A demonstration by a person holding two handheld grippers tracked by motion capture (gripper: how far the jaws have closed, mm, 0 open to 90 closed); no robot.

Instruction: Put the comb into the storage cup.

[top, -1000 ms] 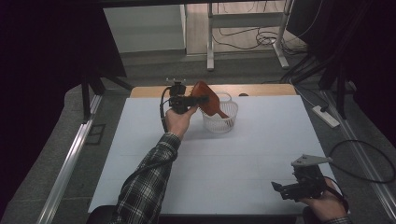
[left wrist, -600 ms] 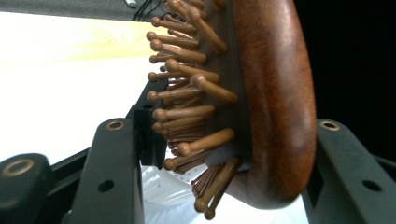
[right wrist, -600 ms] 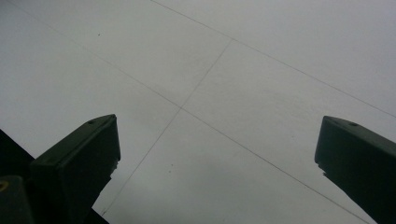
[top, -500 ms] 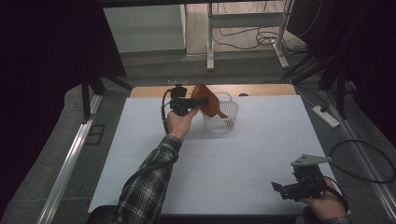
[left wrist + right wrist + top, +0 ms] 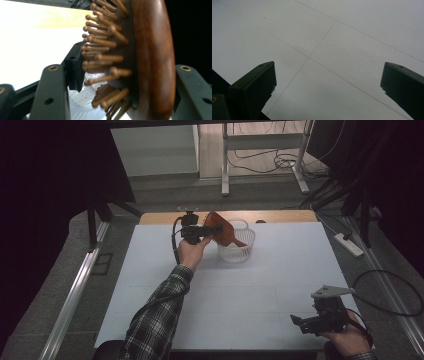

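The wooden hairbrush (image 5: 220, 231) leans in the white basket (image 5: 239, 251) at the bench's (image 5: 250, 290) far edge. It stands between the left hand-held gripper's (image 5: 204, 230) jaws, which have just been opening and are spread clear of its bristle side. The right hand-held gripper (image 5: 299, 323) hovers spread near the front corner.

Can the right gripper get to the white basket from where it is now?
Probably yes: the right gripper sits open at the near edge, with bare table between it and the white basket; the wooden hairbrush leans in from the far side.
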